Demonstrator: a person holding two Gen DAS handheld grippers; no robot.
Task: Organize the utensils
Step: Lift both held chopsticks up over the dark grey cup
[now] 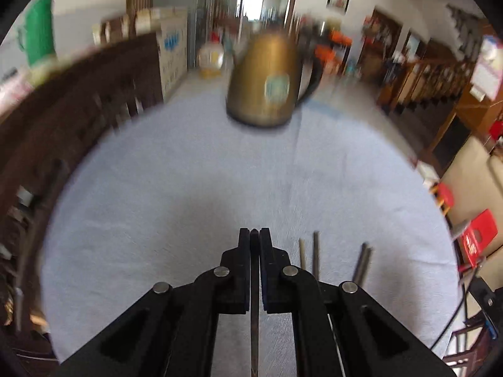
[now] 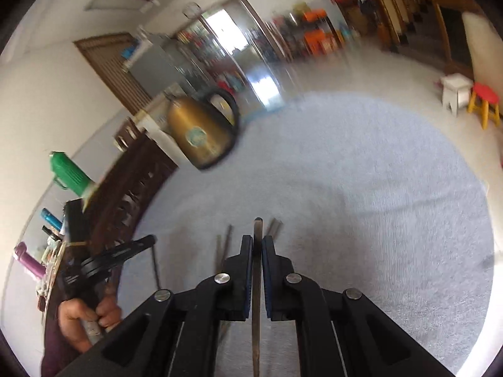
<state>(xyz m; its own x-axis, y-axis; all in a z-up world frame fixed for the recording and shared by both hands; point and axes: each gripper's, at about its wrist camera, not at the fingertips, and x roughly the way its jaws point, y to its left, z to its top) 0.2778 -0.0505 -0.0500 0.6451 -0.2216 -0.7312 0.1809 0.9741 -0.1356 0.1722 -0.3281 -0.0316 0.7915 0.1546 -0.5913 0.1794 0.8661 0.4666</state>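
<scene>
My left gripper is shut on a thin dark metal utensil that runs back between the fingers, held above the pale blue tablecloth. Several metal utensil handles stick up just right of it. My right gripper is shut on a flat metal utensil whose rounded tip pokes just past the fingertips. More thin metal rods stand beside it. The left gripper also shows in the right wrist view, held by a hand at the lower left.
A gold kettle with a black handle stands at the far side of the table, also in the right wrist view. A dark carved wooden cabinet lines the left edge. A green jug sits on it. Stools stand on the floor.
</scene>
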